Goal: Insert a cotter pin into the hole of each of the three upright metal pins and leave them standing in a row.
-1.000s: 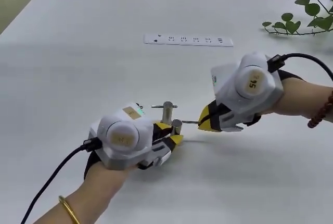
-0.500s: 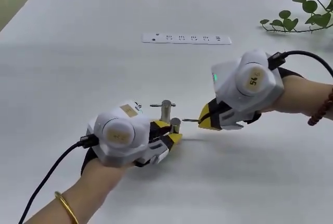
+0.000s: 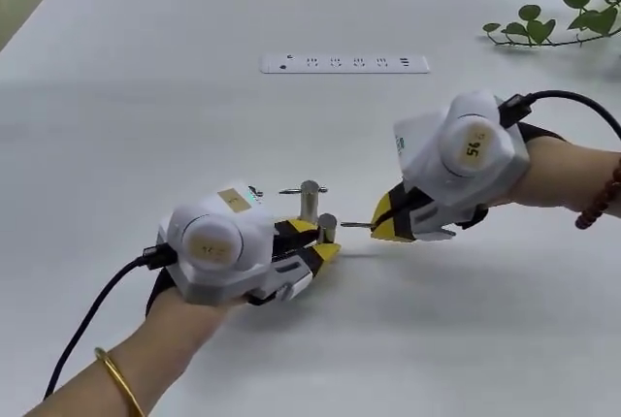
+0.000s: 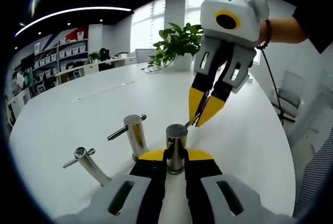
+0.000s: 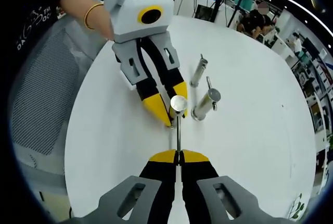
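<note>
Three short metal pins stand on the white table. My left gripper point(image 4: 176, 155) is shut on the nearest pin point(image 4: 176, 141), holding it upright. The middle pin point(image 4: 136, 135) and the far pin point(image 4: 88, 163) each have a cotter pin through the top. My right gripper point(image 5: 178, 156) is shut on a thin cotter pin point(image 5: 178, 133), whose tip reaches the head of the held pin point(image 5: 178, 103). In the head view the left gripper point(image 3: 315, 242) and right gripper point(image 3: 381, 226) face each other, with the held pin point(image 3: 327, 228) and the cotter pin point(image 3: 355, 225) between them.
A white power strip point(image 3: 344, 64) lies further back on the table. A leafy plant point(image 3: 558, 12) trails in at the back right. Cables run from both grippers. Behind the held pin stands the middle pin point(image 3: 309, 199).
The head camera has shifted a little. Both grippers hold nearly the same places, with the cotter pin's tip still at the held pin.
</note>
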